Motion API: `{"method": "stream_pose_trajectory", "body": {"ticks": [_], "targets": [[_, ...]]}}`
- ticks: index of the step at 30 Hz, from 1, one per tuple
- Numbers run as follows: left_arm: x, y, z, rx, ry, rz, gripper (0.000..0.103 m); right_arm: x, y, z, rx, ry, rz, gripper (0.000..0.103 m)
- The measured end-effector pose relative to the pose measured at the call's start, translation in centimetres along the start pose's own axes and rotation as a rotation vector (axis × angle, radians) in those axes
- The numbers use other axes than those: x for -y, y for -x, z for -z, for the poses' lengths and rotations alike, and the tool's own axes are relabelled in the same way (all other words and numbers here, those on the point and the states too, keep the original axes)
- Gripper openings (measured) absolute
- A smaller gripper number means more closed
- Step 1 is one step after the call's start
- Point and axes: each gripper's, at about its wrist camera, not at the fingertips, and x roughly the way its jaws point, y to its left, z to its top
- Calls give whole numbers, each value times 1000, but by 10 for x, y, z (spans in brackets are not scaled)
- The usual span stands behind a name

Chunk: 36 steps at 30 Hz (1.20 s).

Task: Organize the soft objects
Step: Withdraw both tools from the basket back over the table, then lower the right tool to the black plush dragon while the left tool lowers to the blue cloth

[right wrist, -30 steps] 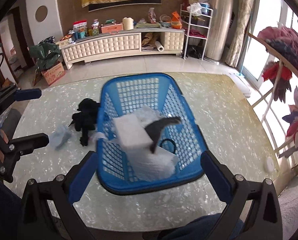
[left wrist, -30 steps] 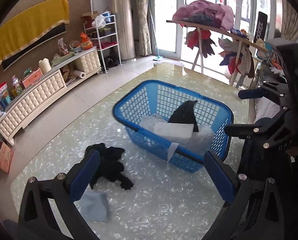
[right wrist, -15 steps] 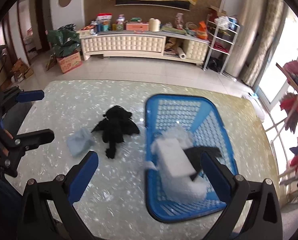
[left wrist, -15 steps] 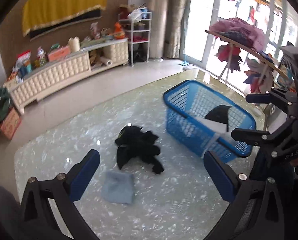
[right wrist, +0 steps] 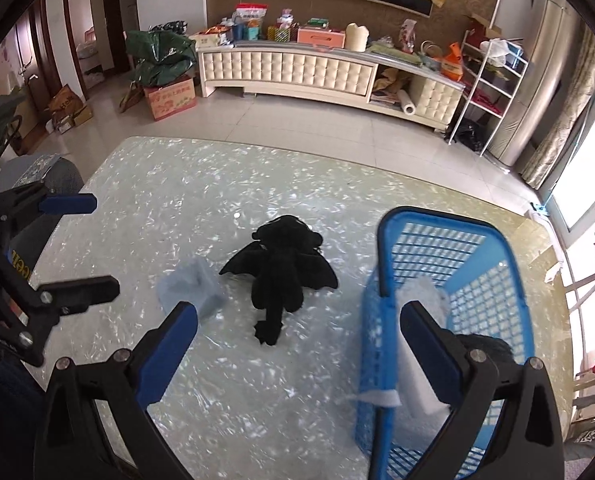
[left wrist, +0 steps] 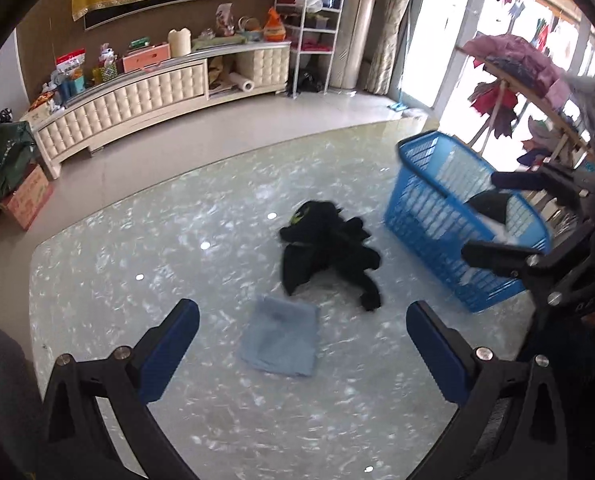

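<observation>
Through my left wrist camera, my left jaws (left wrist: 302, 344) stand wide apart and hold nothing, above the pale marbled surface (left wrist: 137, 240). A folded light-blue cloth (left wrist: 280, 335) lies between them, near me. Just beyond it sprawls a black plush dragon (left wrist: 327, 248), and to the right stands the blue basket (left wrist: 437, 216) with white padding and something dark inside.

Through my right wrist camera, my right jaws (right wrist: 299, 340) also stand wide apart and hold nothing. The plush dragon (right wrist: 278, 276) lies beyond them, the cloth (right wrist: 189, 286) just left of it, the basket (right wrist: 493, 240) on the right. My left jaws (right wrist: 79, 246) show at the left edge.
</observation>
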Motion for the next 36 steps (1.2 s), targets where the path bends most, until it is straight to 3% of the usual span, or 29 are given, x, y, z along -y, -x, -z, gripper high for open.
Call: {"method": "stream_pose_trajectory", "body": {"ticks": [3,7,14,18,36], "targets": [[-8,-13,6,-23,-6,-37,103,-5,-10,-6,-10,7,-11,102],[-17,-31,11,-70,6,-13,103,-13,-25,-14,-24,31,-22,96],[-29,-47,16,-106,35,-24,103,-21,-46,-16,-71,54,-43,95],[-37,-65,17,-139,56,-31,103,-26,-60,-22,-93,67,-52,90],[-47,-130,33,-279,48,-13,103,-18,-126,-20,-214,31,-47,90]]}}
